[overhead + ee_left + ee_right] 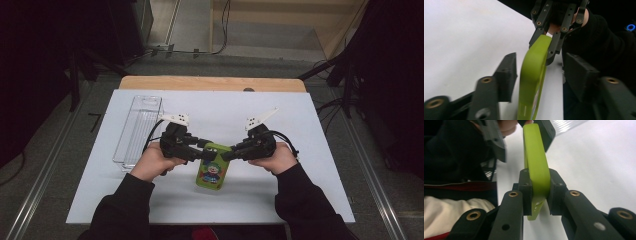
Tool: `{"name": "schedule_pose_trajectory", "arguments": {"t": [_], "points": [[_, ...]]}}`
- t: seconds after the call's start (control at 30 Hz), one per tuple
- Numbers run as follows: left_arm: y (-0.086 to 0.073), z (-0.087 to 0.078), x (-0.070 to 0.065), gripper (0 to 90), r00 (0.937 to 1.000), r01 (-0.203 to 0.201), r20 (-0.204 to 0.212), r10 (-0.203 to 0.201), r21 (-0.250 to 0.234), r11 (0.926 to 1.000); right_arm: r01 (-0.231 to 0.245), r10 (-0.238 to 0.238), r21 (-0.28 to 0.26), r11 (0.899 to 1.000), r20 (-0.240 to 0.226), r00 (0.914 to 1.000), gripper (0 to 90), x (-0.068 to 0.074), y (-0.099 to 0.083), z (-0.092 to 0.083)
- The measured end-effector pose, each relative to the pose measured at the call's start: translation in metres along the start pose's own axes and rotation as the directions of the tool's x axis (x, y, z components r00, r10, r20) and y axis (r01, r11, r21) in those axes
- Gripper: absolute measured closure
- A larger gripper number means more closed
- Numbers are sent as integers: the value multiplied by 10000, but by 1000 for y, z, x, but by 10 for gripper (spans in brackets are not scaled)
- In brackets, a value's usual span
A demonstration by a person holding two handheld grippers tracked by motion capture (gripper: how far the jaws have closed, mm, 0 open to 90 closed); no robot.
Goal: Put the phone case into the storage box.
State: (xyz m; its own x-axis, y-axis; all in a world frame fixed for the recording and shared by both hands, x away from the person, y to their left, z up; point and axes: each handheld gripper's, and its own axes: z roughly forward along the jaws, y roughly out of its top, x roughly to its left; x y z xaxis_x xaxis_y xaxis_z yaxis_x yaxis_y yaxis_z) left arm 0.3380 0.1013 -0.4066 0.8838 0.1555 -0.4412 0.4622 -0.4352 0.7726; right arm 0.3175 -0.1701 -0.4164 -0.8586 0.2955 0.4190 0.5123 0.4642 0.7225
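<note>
Your right tool [537, 195] is clamped on the near end of the green case [536, 162], both pads pressing flat against its two faces in the right gripper view. Your left tool [539, 72] stands apart around the same case [534, 75]: in the left gripper view there is a gap between each pad and the green edge, so it grips nothing. In the high view the left tool [196, 150] and right tool [231, 152] meet from opposite sides over the far end of the case [212, 172], which sits above the middle of the white worktop [300, 190], nearer your edge. Judged step: a handover, the right tool now carrying and the left letting go. The next move calls for backing the left tool clear without brushing the case, then carrying on one grip alone; watch for droop at the free end. The long axis of the case runs roughly from you away across the worktop, clown picture facing up in the high view. A clear plastic tray [139, 127] lies well to the left.
</note>
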Motion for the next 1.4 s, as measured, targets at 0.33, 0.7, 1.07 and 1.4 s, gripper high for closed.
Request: {"name": "schedule_pose_trajectory", "arguments": {"t": [0.33,0.7,1.07,1.4], "points": [[2,-3,0,333,9936,77,-1130,-85,-74,9999,-550,555,-97,9984,513,9971,746,-6,-2,-7],[1,-11,4,309,9846,313,-1710,-361,-309,9990,-1054,1048,-25,9944,1315,9858,745,-1,1,-11],[1,-12,5,309,9785,245,-2035,-324,-412,9989,-1807,1858,-432,9826,2074,9604,745,1,0,-20],[2,-8,2,290,9762,263,-2126,-420,-760,9968,-2122,2249,-745,9744,3153,9220,745,3,0,-24]]}}
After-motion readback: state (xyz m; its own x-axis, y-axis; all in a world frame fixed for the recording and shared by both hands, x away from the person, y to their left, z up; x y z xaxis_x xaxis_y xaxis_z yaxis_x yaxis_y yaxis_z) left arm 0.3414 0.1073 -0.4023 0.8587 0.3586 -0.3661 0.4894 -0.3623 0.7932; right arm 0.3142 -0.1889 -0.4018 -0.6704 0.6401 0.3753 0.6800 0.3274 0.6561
